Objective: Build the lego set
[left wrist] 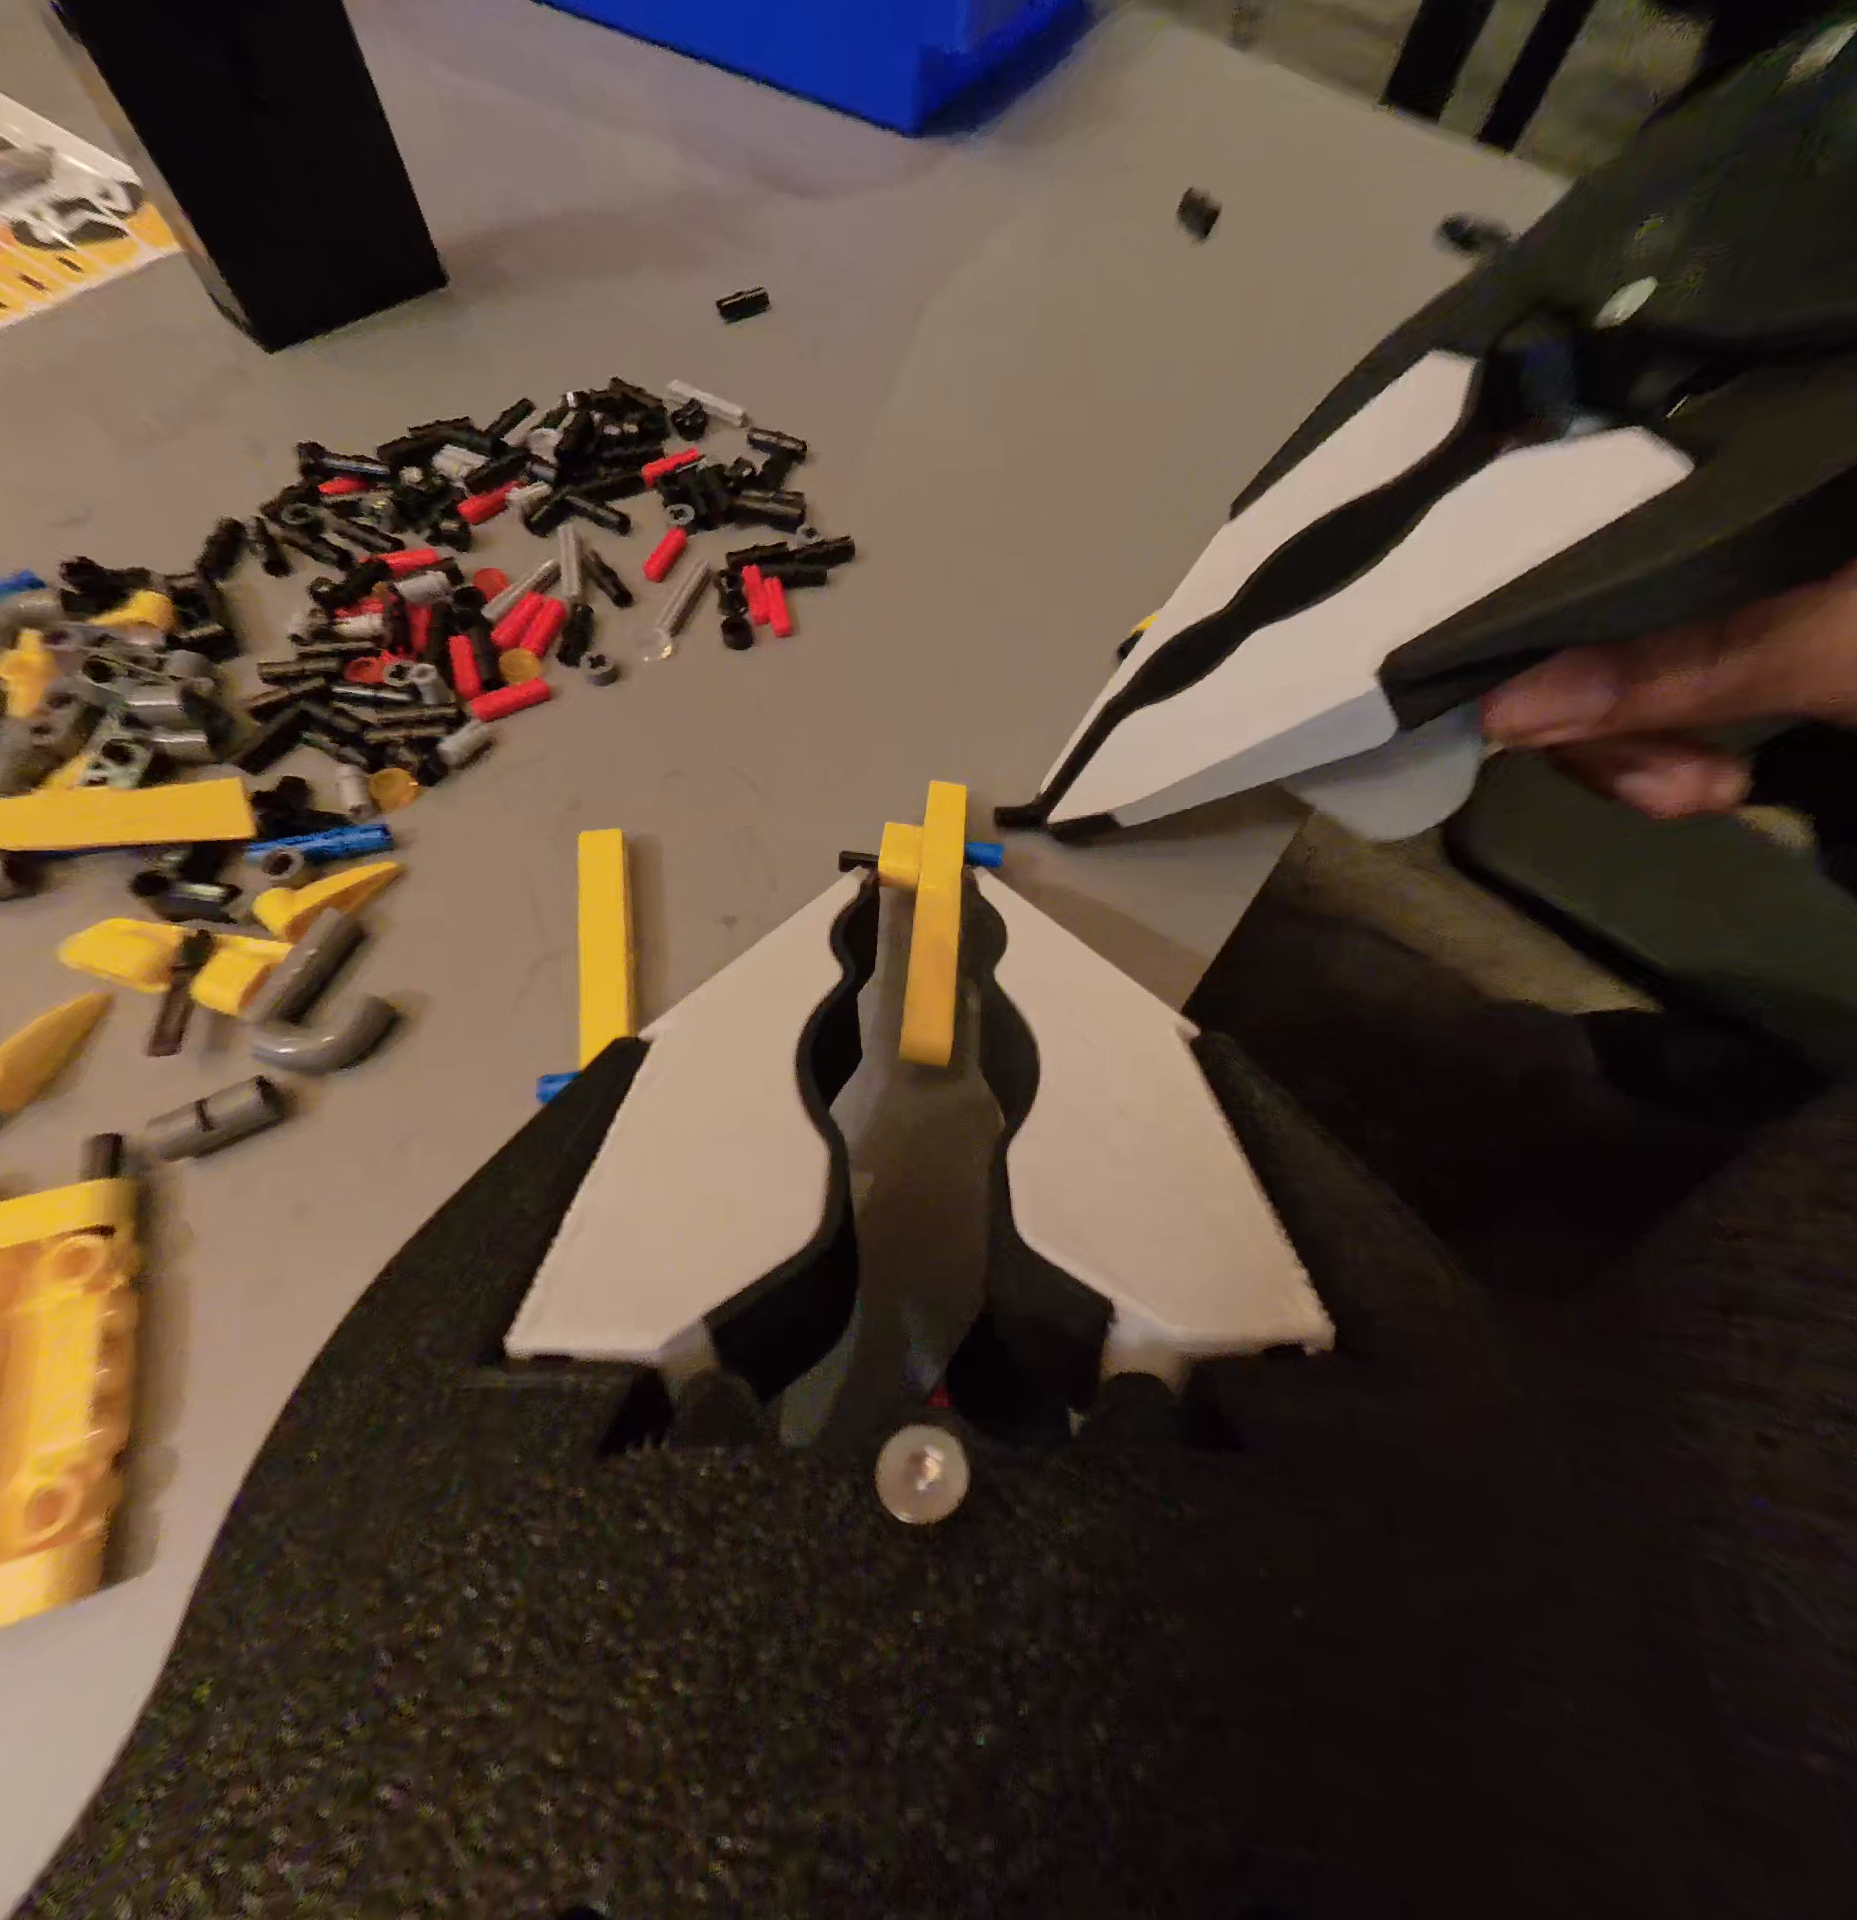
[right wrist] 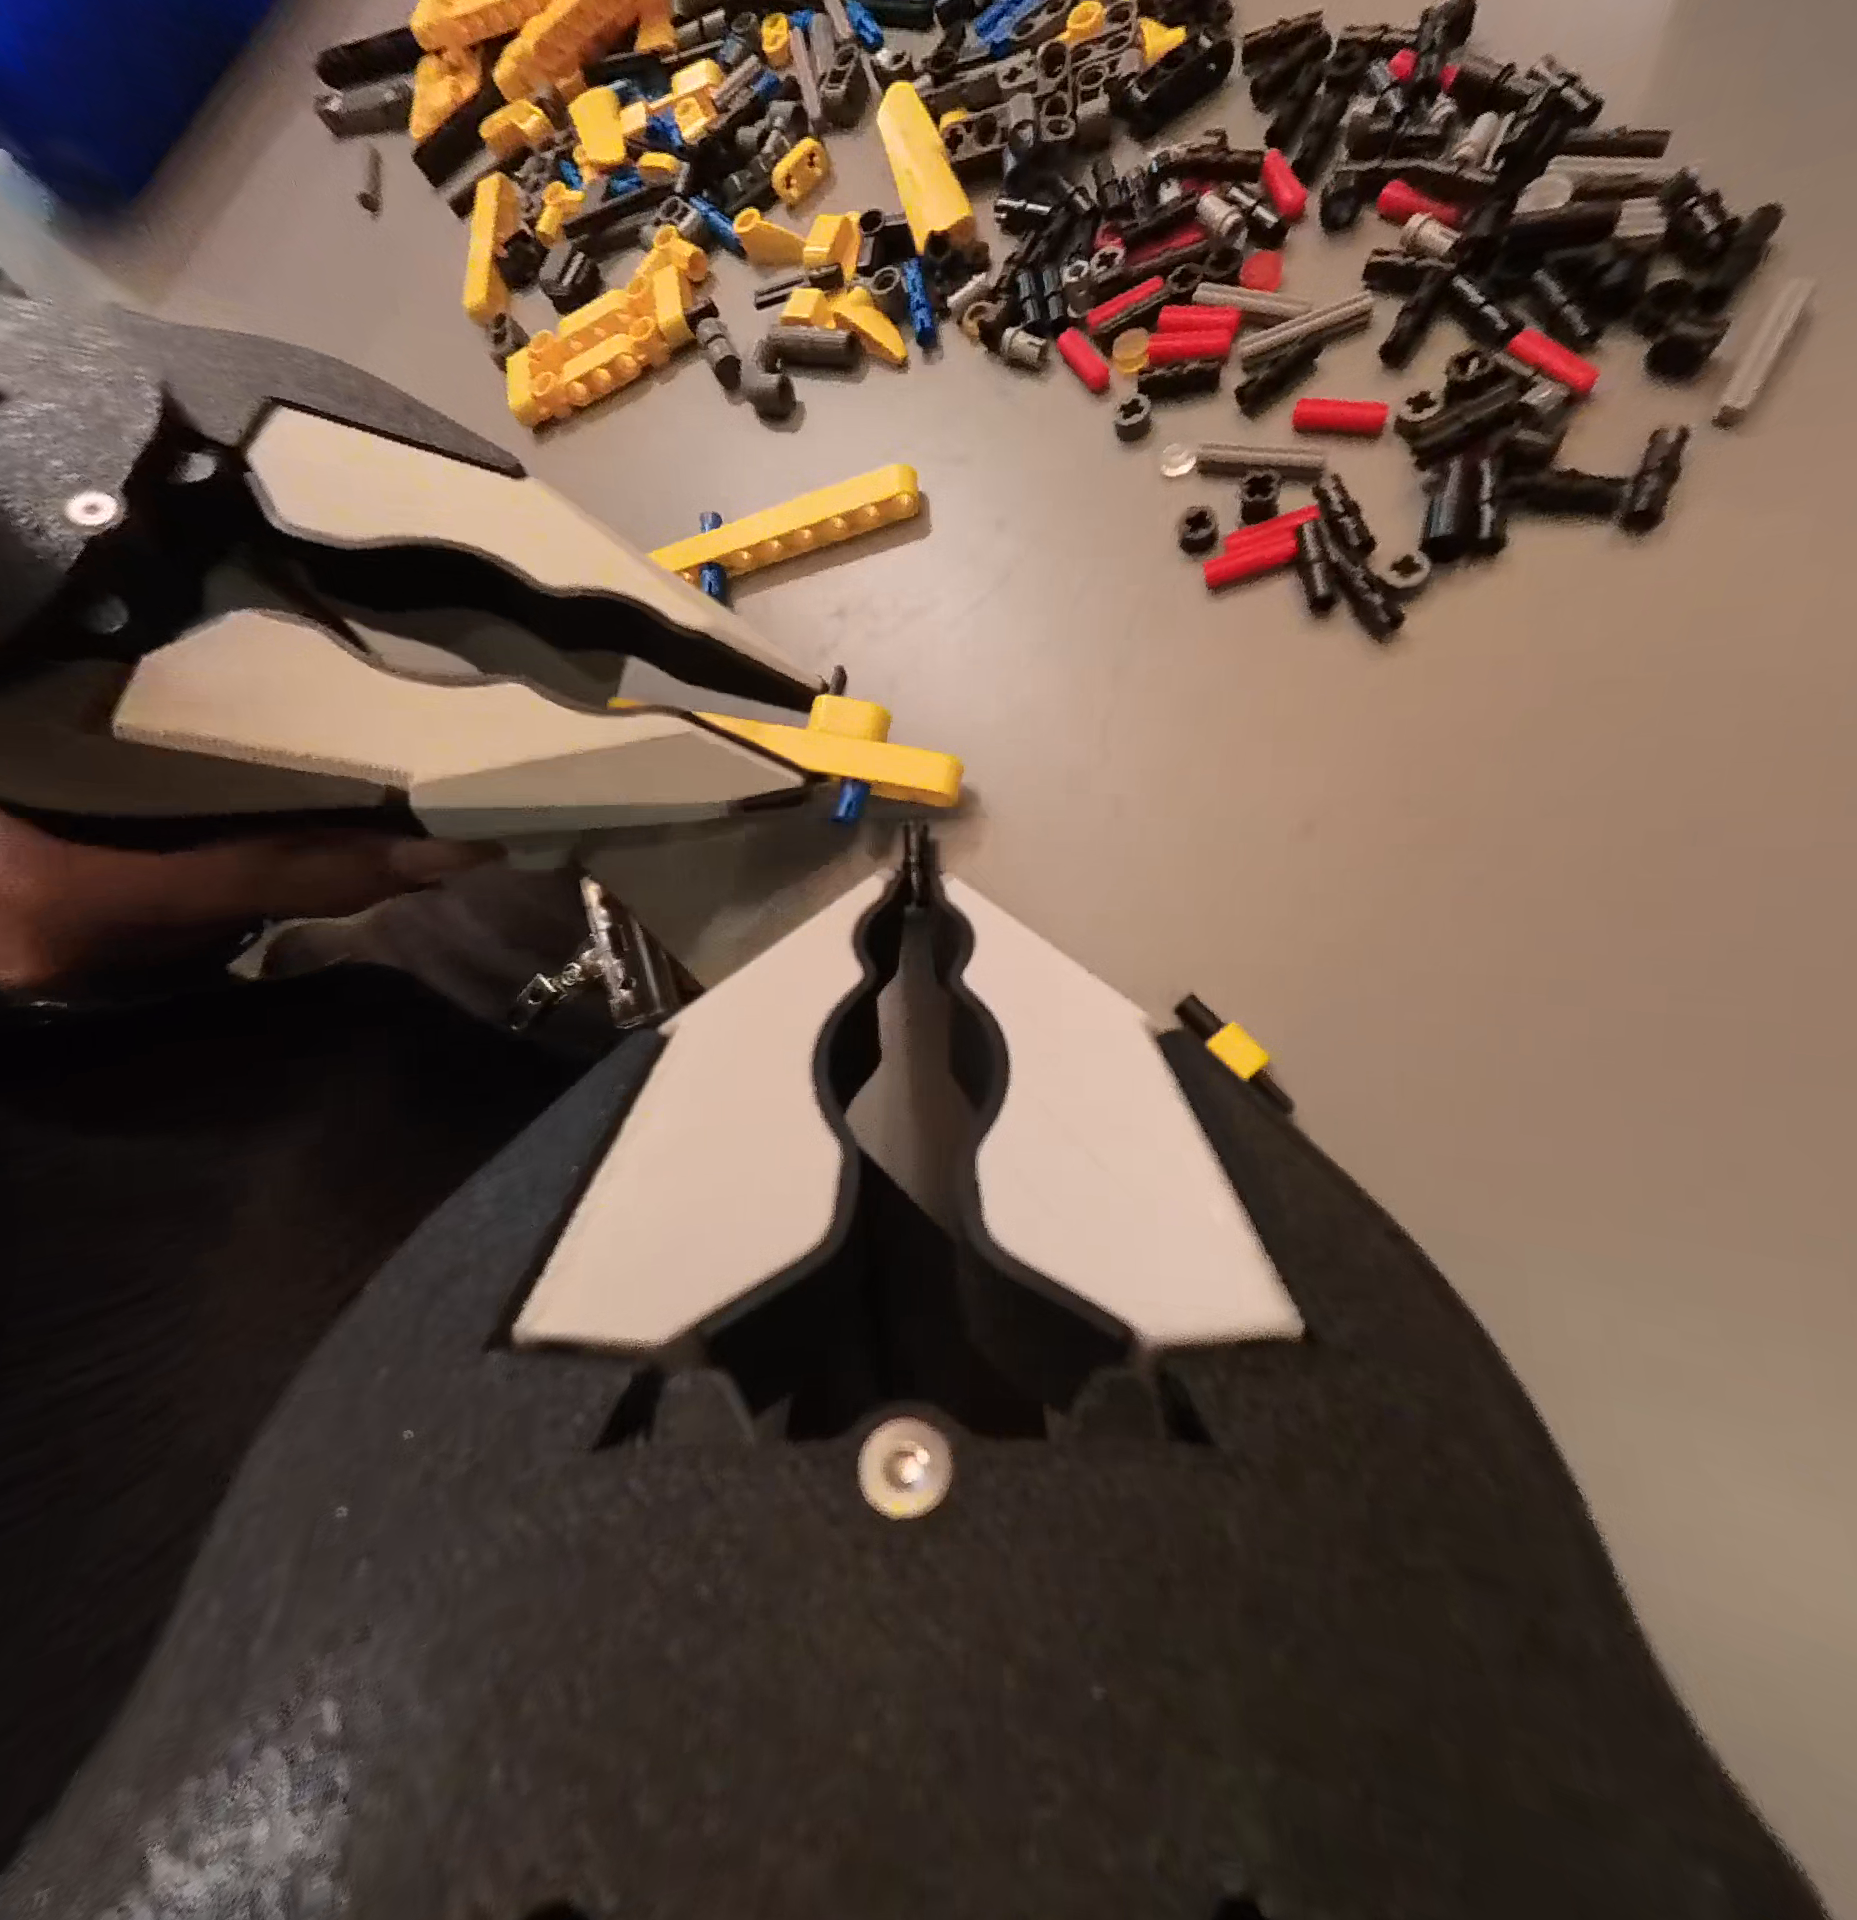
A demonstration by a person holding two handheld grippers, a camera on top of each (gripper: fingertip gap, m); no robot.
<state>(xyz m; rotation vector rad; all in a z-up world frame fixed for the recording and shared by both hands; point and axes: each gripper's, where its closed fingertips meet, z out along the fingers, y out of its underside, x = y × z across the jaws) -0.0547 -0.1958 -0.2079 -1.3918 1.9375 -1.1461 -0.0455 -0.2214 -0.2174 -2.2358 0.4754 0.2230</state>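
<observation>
Far left in the left wrist view: yellow plastic panel block [left wrist: 41,1392] at the table edge, then a mixed pile of small black, red and grey plastic pins and connectors [left wrist: 508,582] on the grey tabletop [left wrist: 1007,416]. A loose flat yellow plastic beam [left wrist: 604,940] with a blue pin at its near end lies just left of the left gripper.

Left gripper [left wrist: 919,878]: jaws nearly closed, clamped on a thin yellow plastic liftarm [left wrist: 929,935] held edge-up. A small yellow bush [left wrist: 896,852] sits on it, with a black pin end [left wrist: 853,858] out one side and a blue pin tip [left wrist: 984,854] out the other.

Right gripper [left wrist: 1033,821]: tips almost together, pinching a short black plastic pin [right wrist: 913,852], close beside the blue pin tip, not touching as far as I can tell. A small yellow-and-black piece [right wrist: 1238,1047] lies by its right flank.

Risks: the black pin is held only at the fingertips and could twist or pop out if pushed off-axis. The liftarm could pivot in the left grip under side load. Both sit near the table edge, so a dropped part may fall off.
</observation>
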